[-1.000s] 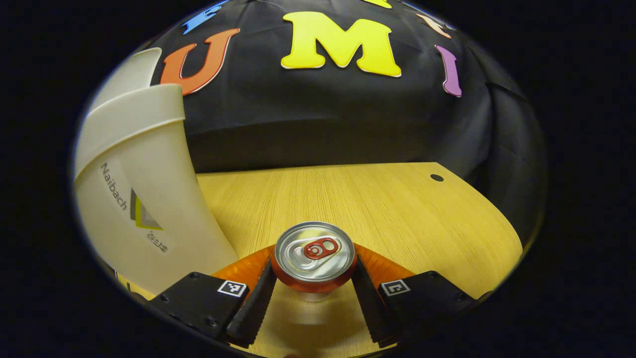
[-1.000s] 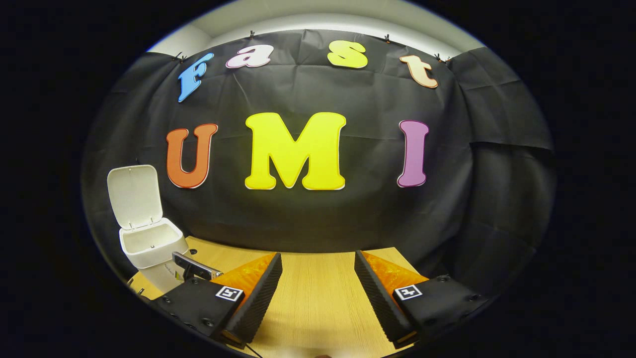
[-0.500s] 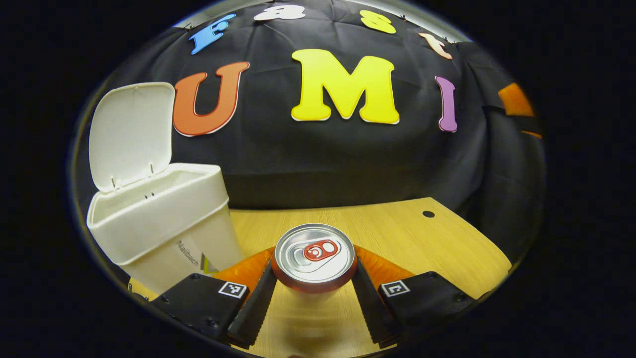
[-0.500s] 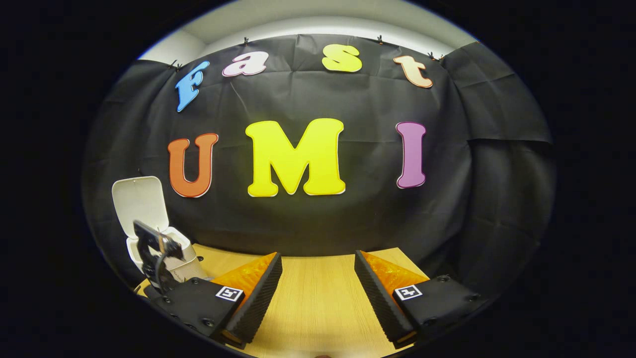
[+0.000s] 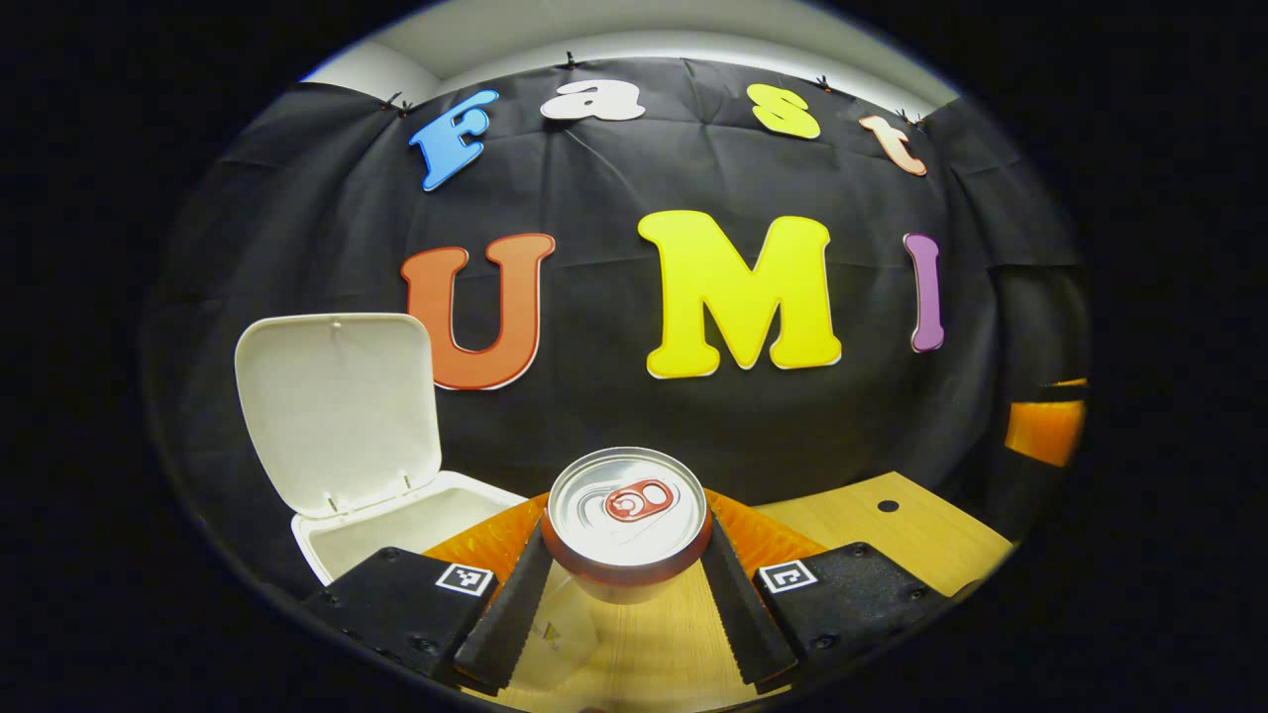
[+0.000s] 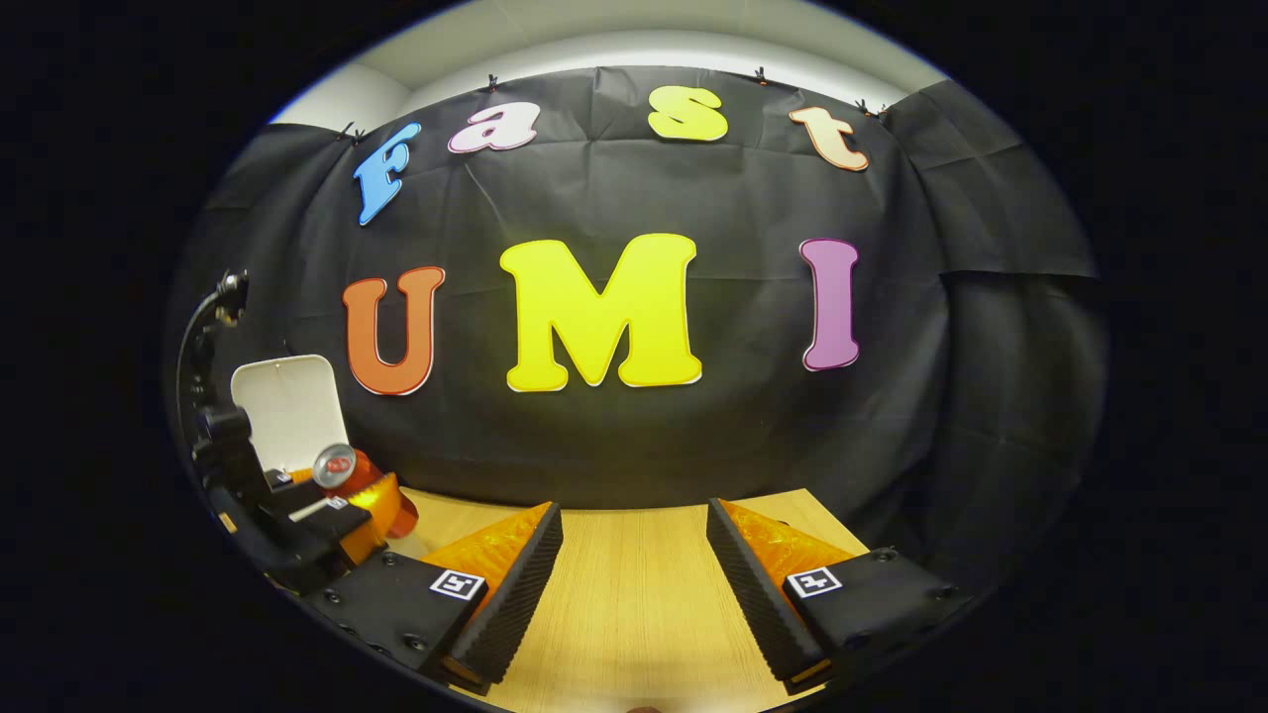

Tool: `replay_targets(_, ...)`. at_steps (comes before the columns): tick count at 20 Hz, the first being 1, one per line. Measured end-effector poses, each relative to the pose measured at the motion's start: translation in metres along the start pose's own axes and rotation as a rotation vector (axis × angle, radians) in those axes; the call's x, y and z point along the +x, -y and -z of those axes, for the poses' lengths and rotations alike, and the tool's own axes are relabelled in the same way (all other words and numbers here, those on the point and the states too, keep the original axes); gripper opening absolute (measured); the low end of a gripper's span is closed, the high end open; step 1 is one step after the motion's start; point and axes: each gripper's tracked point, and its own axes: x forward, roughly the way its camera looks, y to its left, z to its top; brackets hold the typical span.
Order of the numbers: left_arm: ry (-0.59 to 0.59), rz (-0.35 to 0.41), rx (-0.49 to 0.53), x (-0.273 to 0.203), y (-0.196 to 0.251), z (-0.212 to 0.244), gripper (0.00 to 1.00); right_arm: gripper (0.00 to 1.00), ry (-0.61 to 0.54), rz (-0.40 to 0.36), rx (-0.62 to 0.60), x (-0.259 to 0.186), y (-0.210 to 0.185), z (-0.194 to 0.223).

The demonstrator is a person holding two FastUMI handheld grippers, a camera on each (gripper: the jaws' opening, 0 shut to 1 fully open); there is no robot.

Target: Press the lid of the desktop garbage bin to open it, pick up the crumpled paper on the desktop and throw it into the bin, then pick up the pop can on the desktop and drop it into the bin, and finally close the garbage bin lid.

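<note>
We held the pop can [image 5: 628, 525] upright between our left gripper [image 5: 626, 594] fingers, raised beside the open bin [image 5: 396, 515]. It seemed light, smooth and dentable. Our right gripper [image 6: 634, 584] gaped empty.

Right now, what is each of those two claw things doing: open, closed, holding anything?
Left gripper: closed on the pop can, held up near the open garbage bin.
Right gripper: open, holding nothing, above the desktop.
</note>
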Motion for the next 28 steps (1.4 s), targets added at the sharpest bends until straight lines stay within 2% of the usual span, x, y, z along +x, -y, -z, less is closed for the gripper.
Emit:
replay_targets(6,0.034,-0.109,0.033,0.009,-0.054,-0.023,0.82,0.94,0.001,-0.009,-0.004,0.001,-0.008,-0.004)
replay_targets(12,0.020,-0.189,0.043,0.017,-0.088,-0.019,0.82,0.94,-0.009,-0.017,-0.014,0.001,-0.017,0.004)
replay_targets(17,0.020,-0.225,0.035,0.020,-0.100,-0.015,0.82,0.95,-0.013,-0.019,-0.021,0.002,-0.019,0.000)
replay_targets(19,0.025,-0.243,0.026,0.021,-0.104,-0.015,0.88,0.94,-0.014,-0.018,-0.021,0.002,-0.017,0.000)
replay_targets(20,0.021,-0.245,0.024,0.022,-0.105,-0.013,0.99,0.95,-0.013,-0.017,-0.019,0.002,-0.016,0.000)
replay_targets(28,0.020,-0.244,0.017,0.018,-0.104,-0.020,0.99,0.94,-0.013,-0.028,-0.015,0.003,-0.016,0.007)
